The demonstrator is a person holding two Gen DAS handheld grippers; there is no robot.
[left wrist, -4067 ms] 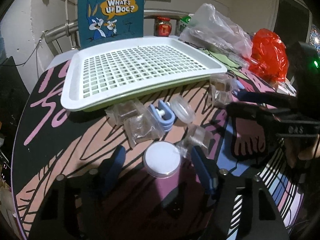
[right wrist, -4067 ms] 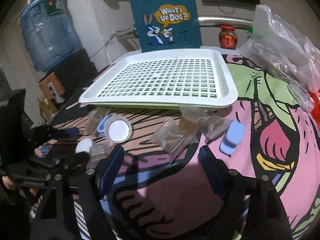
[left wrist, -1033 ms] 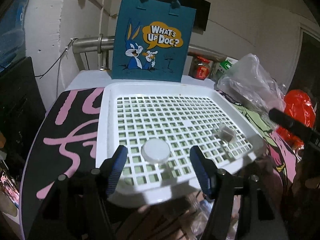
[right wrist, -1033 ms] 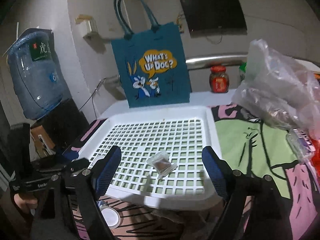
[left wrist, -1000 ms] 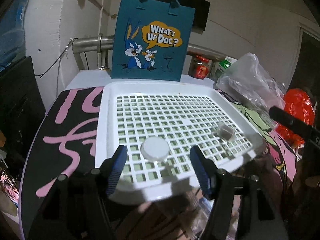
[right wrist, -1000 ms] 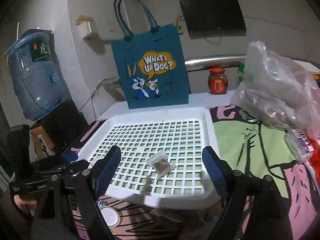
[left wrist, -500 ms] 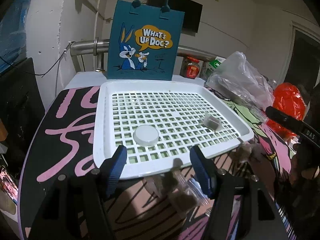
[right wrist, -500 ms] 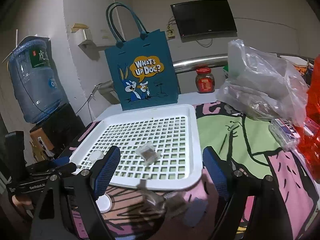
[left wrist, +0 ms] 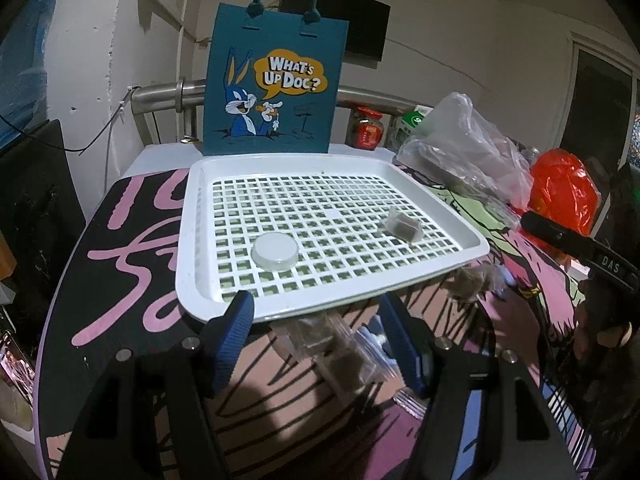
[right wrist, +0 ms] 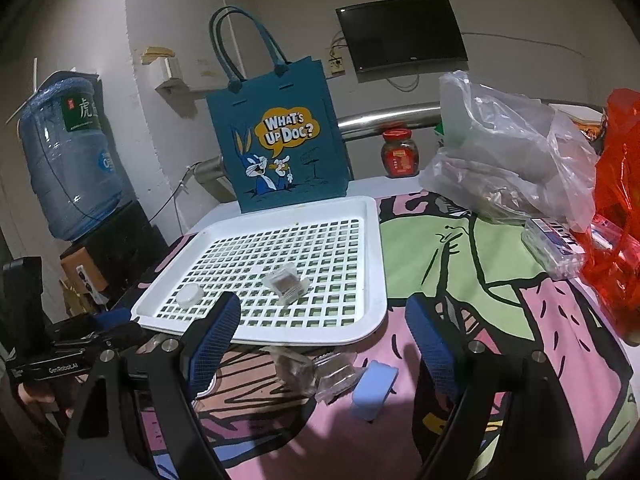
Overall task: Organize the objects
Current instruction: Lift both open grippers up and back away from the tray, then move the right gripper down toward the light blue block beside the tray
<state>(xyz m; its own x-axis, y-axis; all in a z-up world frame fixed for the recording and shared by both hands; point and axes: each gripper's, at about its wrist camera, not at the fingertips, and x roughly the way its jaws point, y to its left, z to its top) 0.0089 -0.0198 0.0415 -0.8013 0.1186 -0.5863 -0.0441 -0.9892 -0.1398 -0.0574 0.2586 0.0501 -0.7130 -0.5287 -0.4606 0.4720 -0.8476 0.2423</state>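
A white slotted tray (left wrist: 192, 240) (right wrist: 376, 264) sits on the cartoon-print table. In it lie a round white-lidded jar (left wrist: 275, 251) (right wrist: 189, 295) and a clear packet with a brown square (left wrist: 402, 225) (right wrist: 286, 282). Several clear packets (left wrist: 340, 352) (right wrist: 316, 368) and a light blue clip (right wrist: 374, 386) lie on the table in front of the tray. My left gripper (left wrist: 320, 340) is open and empty, just before the tray's near edge. My right gripper (right wrist: 324, 344) is open and empty, above the loose packets.
A blue "What's Up Doc?" tote bag (left wrist: 276, 88) (right wrist: 280, 140) stands behind the tray. Clear plastic bags (right wrist: 504, 156) and a red bag (right wrist: 616, 208) crowd the right side. A red-lidded jar (right wrist: 400, 152) is at the back, and a water bottle (right wrist: 68, 160) stands left.
Both grippers have drawn back and lifted away from the tray. The jar and the packet stay where they lay in the tray.
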